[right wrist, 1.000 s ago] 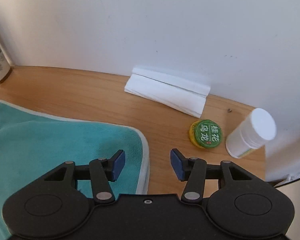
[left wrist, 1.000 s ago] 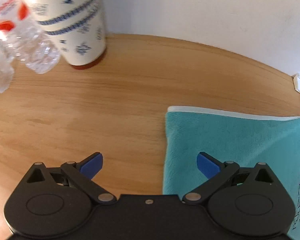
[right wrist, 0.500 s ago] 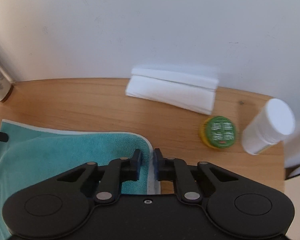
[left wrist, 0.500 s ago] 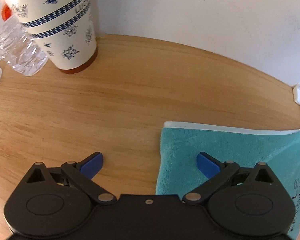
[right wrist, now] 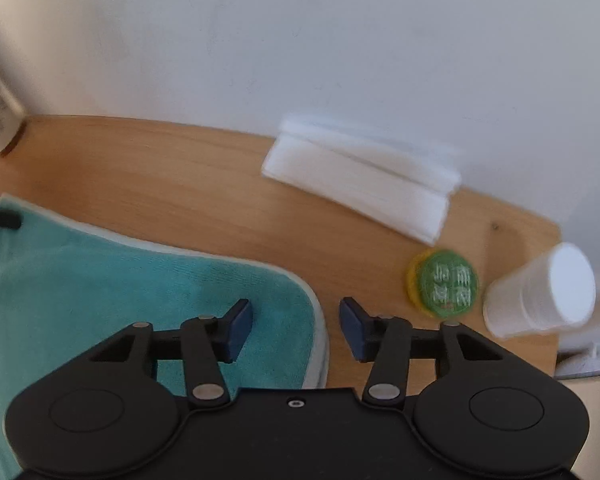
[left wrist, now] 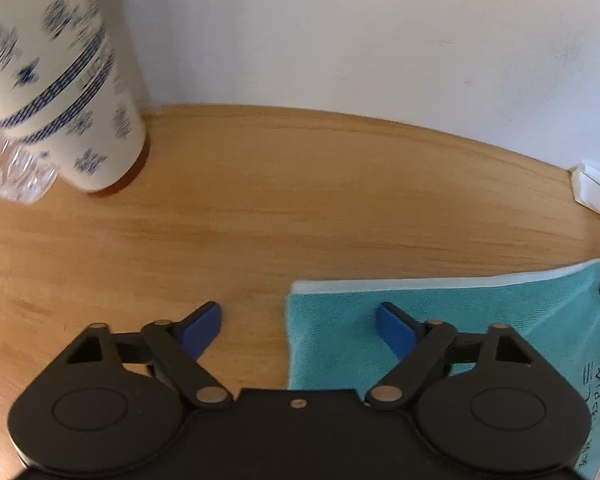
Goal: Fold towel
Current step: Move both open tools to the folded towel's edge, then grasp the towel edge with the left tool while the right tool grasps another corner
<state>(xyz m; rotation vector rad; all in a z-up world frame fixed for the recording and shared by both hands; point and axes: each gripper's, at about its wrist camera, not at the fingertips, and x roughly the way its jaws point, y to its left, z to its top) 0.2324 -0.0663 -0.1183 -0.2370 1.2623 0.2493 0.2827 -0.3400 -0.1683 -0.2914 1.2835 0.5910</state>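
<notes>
towel (left wrist: 480,320): teal, lying flat on the wooden table (left wrist: 260,220) | left gripper (left wrist: 298,322): fingers spread wide, straddling the towel's left edge, gripping nothing | right gripper (right wrist: 296,320): fingers parted over the right hem (white-trimmed), gripping nothing | paper cup (left wrist: 60,92): far left

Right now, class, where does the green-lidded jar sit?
In the right wrist view, the green-lidded jar sits on the table's right side, between the folded white tissues and the white bottle.

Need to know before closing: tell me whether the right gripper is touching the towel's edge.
Cannot tell. In the right wrist view the right gripper is open, its jaws straddling the towel edge, but this view shows neither contact nor a clear gap.
</notes>
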